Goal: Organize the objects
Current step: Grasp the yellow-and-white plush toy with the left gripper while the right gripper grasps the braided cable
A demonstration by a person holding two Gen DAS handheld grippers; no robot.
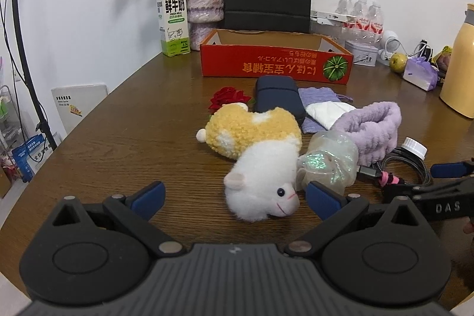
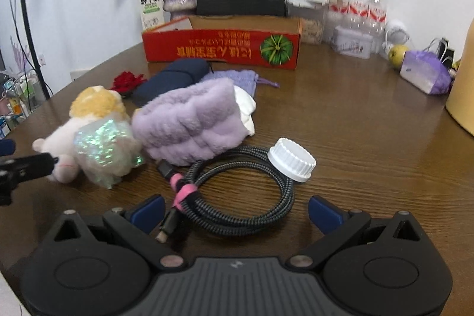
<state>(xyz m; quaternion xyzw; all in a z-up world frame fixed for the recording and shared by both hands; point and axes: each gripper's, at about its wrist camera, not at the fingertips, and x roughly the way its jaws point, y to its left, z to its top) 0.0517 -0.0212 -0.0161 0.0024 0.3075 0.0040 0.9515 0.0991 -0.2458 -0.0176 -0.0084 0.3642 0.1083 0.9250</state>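
Fluffy plush toy (image 1: pixel 260 165), braided coiled cable (image 2: pixel 237 197), ribbed cap (image 2: pixel 291 159), both tools (image 1: pixel 235 197) (image 2: pixel 235 211) spread apart

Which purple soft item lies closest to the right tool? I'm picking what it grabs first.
The fluffy lilac headband, just beyond the coiled cable. The flat purple drawstring pouch lies farther back, nearer the red box; the purple bag sits far right.

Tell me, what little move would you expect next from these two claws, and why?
Probably the left gripper eases forward to close on the plush toy. Its jaws are open, the toy lies right between and ahead of them, and the red box behind stands open to receive things.
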